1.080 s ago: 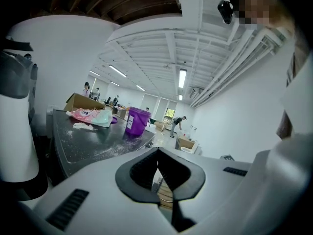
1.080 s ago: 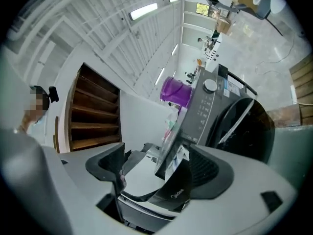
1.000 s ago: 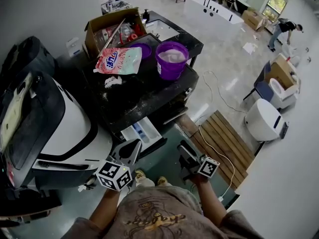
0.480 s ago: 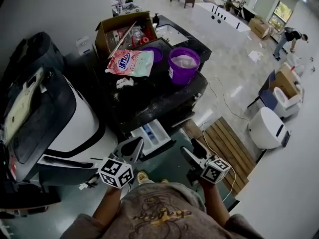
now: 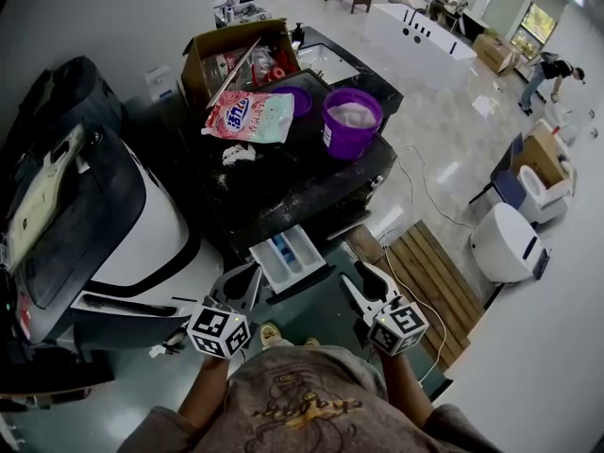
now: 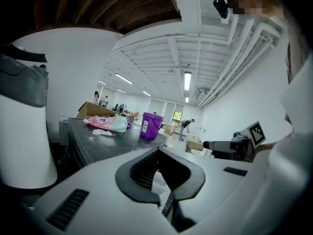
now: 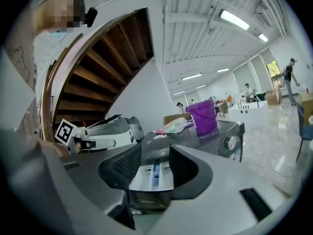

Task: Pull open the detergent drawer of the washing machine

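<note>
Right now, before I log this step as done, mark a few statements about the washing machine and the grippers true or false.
1. The detergent drawer is pulled out of the washing machine. True.
2. The purple bucket stands on the floor. False: it stands on top of the washing machine.
3. A pink detergent pouch lies on top of the machine. True.
4. The right gripper clamps the drawer. False: its jaws have just been closing, but they stand apart and grip nothing.
5. The left gripper has its jaws wide apart. False: they are together.
</note>
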Tool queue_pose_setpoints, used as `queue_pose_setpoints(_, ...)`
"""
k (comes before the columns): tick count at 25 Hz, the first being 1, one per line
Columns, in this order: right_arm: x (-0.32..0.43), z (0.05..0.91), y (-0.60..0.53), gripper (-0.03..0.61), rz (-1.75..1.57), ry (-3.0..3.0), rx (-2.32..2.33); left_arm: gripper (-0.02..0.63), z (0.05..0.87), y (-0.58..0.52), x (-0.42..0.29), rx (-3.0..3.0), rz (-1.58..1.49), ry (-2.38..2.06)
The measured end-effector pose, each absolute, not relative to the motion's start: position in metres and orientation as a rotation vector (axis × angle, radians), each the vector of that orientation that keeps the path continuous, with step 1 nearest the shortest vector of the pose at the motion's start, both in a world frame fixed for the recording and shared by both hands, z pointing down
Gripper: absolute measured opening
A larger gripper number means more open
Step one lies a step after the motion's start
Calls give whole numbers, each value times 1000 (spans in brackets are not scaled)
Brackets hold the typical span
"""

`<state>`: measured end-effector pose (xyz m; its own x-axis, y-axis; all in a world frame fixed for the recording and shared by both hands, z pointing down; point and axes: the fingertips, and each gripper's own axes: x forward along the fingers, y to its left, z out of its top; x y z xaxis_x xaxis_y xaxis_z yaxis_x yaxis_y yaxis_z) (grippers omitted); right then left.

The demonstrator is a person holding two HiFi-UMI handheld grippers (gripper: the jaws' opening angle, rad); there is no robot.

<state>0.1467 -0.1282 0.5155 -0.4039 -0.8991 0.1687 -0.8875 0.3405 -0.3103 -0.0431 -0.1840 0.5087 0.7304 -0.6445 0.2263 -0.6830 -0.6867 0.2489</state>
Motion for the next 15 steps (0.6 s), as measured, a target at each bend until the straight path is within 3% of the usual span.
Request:
queue_pose_setpoints(11,140,536,-129,7,-400,2613,-1820,21,529,-183,-48,2598,142,-1085)
queue_pose_setpoints(15,137,551,-127,3,-421,2642,-1826,21,536,-185,-54,2568,137,-1121)
